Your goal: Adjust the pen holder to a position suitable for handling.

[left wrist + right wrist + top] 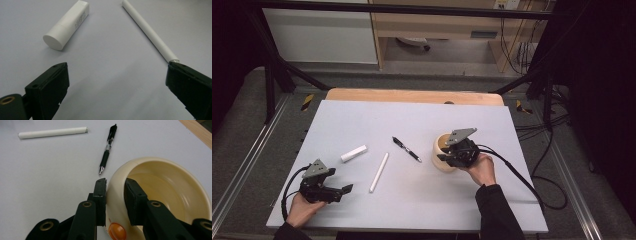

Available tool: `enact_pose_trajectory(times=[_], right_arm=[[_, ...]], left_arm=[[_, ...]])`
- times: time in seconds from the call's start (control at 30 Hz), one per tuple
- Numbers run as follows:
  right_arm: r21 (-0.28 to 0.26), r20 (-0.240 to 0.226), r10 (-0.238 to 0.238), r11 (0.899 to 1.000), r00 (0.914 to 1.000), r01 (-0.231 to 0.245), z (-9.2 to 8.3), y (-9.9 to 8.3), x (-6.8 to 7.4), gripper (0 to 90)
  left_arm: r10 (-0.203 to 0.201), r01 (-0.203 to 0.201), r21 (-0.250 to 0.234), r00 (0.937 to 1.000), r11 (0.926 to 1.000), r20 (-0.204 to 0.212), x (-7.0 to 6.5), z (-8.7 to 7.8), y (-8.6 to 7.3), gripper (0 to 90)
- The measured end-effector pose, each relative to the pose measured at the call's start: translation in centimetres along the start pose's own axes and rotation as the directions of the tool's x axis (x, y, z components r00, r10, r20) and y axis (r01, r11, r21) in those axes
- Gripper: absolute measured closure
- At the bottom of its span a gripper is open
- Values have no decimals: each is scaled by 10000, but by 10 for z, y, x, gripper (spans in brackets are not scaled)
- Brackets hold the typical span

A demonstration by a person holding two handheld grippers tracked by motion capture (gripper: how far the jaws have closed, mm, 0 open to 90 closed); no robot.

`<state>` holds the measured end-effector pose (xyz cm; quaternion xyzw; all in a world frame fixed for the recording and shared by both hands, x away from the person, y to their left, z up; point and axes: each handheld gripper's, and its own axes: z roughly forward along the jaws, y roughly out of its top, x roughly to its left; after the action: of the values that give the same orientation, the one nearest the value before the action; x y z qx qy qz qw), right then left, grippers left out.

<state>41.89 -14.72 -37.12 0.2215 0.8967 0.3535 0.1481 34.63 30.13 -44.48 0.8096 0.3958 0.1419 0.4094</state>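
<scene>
A cream cup [441, 142] [175, 182] with an orange dot on its wall stands right of the table's middle. My right gripper [444, 155] [115, 181] straddles its near rim, one jaw outside and one inside, pads pressing on the wall. A black pen [407, 149] [108, 148] lies just left of the cup. Further left lie a long white stick [379, 172] [150, 31] [52, 132] and a short white capped tube [354, 153] [66, 25]. My left gripper [341, 191] [117, 66] rests near the front left corner, open, with bare table between its jaws.
The pale grey mat [412, 200] covers a wooden table whose far edge [412, 95] shows beyond it. Cables [522, 175] trail from the right gripper off the right side. Black frame legs and a shelf stand behind the table.
</scene>
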Motion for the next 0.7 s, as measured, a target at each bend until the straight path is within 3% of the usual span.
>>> enact_pose_trajectory(times=[0.13, 0.3, 0.53, 0.7], right_arm=[[-153, 189, 21, 9999, 9998, -18, 0, 0, 2, 661], [-719, 415, 625, 9956, 9972, -594, -8, 2, 3, 446], [-1200, 897, 1419, 9841, 9858, -1307, -22, -2, 8, 185], [-1331, 1046, 1704, 9788, 9798, -1560, -26, -8, 17, 95]], left_arm=[[12, -12, 24, 10000, 10000, -3, 0, 0, 0, 52], [-25, 25, 34, 10000, 10000, -15, 0, 0, 0, 51], [-45, 45, 46, 10000, 10000, -31, 0, 0, 0, 51], [-44, 44, 44, 10000, 10000, -38, 0, 1, 0, 51]])
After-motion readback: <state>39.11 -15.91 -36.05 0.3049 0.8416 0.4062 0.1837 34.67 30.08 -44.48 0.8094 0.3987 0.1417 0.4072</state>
